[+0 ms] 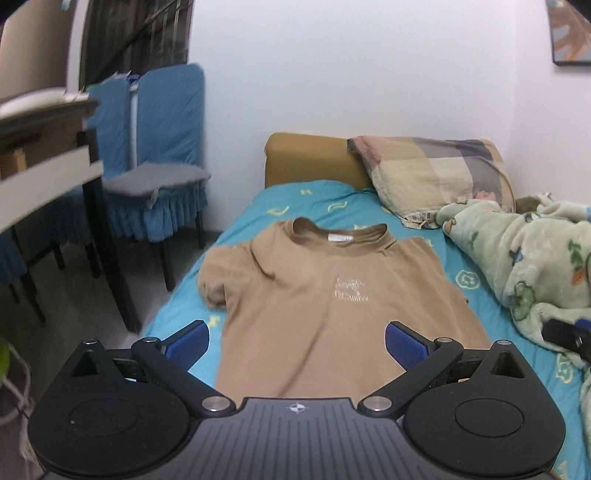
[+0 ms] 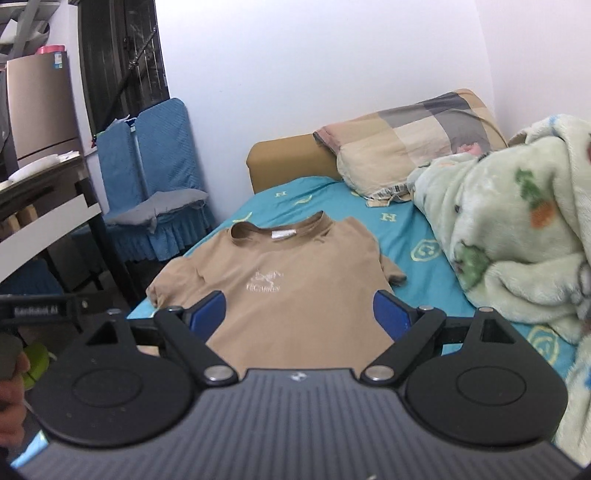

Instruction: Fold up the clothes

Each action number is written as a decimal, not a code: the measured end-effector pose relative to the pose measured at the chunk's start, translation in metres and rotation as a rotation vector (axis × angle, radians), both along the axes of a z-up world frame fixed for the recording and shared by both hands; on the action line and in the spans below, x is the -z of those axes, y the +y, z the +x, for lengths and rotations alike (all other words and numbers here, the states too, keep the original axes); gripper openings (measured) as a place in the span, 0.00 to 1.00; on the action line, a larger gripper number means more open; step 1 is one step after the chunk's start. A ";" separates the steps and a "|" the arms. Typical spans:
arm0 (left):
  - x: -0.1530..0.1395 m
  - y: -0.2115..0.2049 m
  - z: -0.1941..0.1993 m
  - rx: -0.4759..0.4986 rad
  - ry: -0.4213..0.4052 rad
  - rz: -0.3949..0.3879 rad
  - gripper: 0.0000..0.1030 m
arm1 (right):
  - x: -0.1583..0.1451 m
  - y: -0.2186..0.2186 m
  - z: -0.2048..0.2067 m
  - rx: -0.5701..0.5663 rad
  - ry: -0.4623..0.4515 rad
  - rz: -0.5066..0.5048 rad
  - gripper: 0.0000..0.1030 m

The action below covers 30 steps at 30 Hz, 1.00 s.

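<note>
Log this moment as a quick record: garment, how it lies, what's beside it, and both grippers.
garment: tan T-shirt
lay: spread flat, front up, collar toward the headboard, unfolded
surface: bed sheet, turquoise
beside it: fleece blanket bunched on its right; pillow at the head
left gripper: open, holding nothing, over the shirt's lower part
right gripper: open, holding nothing, over the shirt's lower part

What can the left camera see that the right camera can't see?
Only the left camera shows the picture on the wall and the right tool's tip. Only the right camera shows the fridge, a thumb and the left tool's arm. Both show the brown shirt lying flat on the blue sheet, the pillow, the blanket and the blue chair. Both tools are open.
</note>
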<state>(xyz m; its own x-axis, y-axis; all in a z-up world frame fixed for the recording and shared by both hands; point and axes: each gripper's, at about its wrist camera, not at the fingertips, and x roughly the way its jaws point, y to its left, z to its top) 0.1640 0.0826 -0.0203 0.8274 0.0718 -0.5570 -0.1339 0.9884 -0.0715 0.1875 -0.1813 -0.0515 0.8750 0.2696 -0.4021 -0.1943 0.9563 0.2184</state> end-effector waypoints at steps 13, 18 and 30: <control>0.074 0.094 0.070 -0.343 0.085 -0.310 0.98 | 0.016 -0.007 0.019 -0.050 0.041 0.201 0.73; 0.096 0.128 0.112 -0.405 0.060 -0.314 0.97 | 0.020 -0.001 0.042 -0.030 0.019 0.240 0.82; 0.135 0.143 0.227 -0.397 0.062 -0.207 0.59 | 0.061 -0.009 0.101 0.074 0.177 0.354 0.81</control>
<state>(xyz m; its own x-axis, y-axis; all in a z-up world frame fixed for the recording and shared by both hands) 0.3906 0.2251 -0.1557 0.7232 0.2587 -0.6404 -0.5099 0.8254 -0.2424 0.2880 -0.1903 -0.1120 0.8230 0.3574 -0.4414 -0.0576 0.8257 0.5611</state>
